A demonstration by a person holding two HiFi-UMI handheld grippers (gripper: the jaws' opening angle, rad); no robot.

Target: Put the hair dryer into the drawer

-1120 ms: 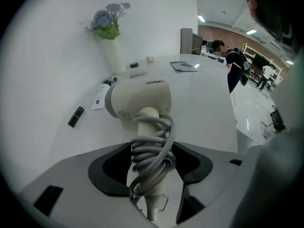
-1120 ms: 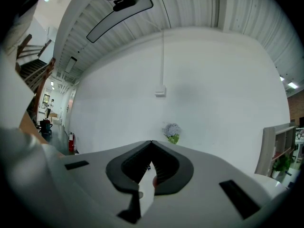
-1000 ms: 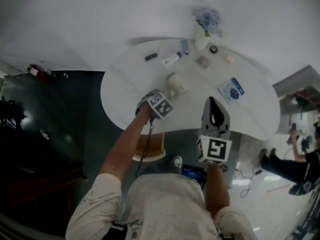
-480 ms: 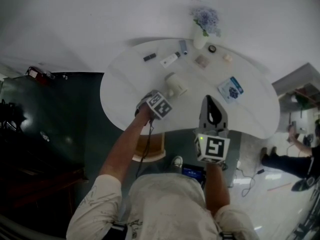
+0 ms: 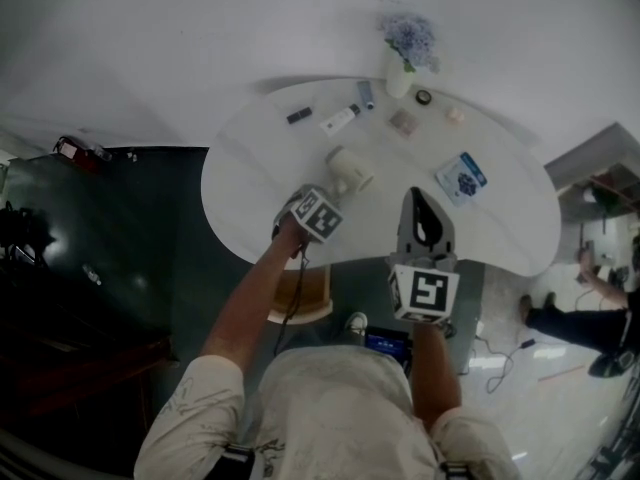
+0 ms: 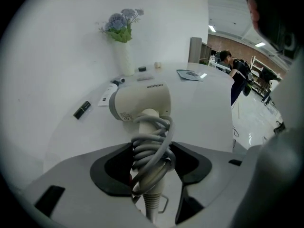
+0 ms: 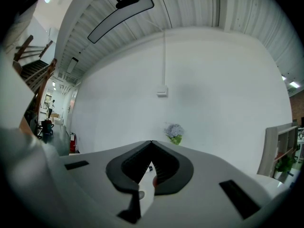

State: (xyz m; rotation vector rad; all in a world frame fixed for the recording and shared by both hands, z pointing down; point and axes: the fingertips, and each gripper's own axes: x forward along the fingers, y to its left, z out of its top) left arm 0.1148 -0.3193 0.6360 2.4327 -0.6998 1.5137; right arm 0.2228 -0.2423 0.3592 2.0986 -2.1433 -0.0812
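A cream hair dryer [image 5: 348, 171] lies on the round white table [image 5: 250, 178], its grey cord coiled round the handle [image 6: 151, 148]. My left gripper [image 5: 333, 192] points steeply down at that handle. In the left gripper view its jaws [image 6: 151, 156] have just been closing, and both dark pads now touch the coiled cord on either side. My right gripper [image 5: 420, 198] hovers level over the table's near edge, to the right of the dryer. Its jaws [image 7: 152, 144] meet at the tips with nothing between them. No drawer shows in any view.
A white vase of blue flowers [image 5: 405, 63] stands at the table's far edge, with a black stick [image 5: 299, 115], a white tube [image 5: 341, 119] and other small items near it. A blue booklet [image 5: 462, 180] lies at the right. A wooden stool [image 5: 305, 298] sits below the near edge. People stand at the far right [image 5: 590, 318].
My left gripper has rolled a little and shifted slightly at the dryer's handle. The right gripper has stayed where it was.
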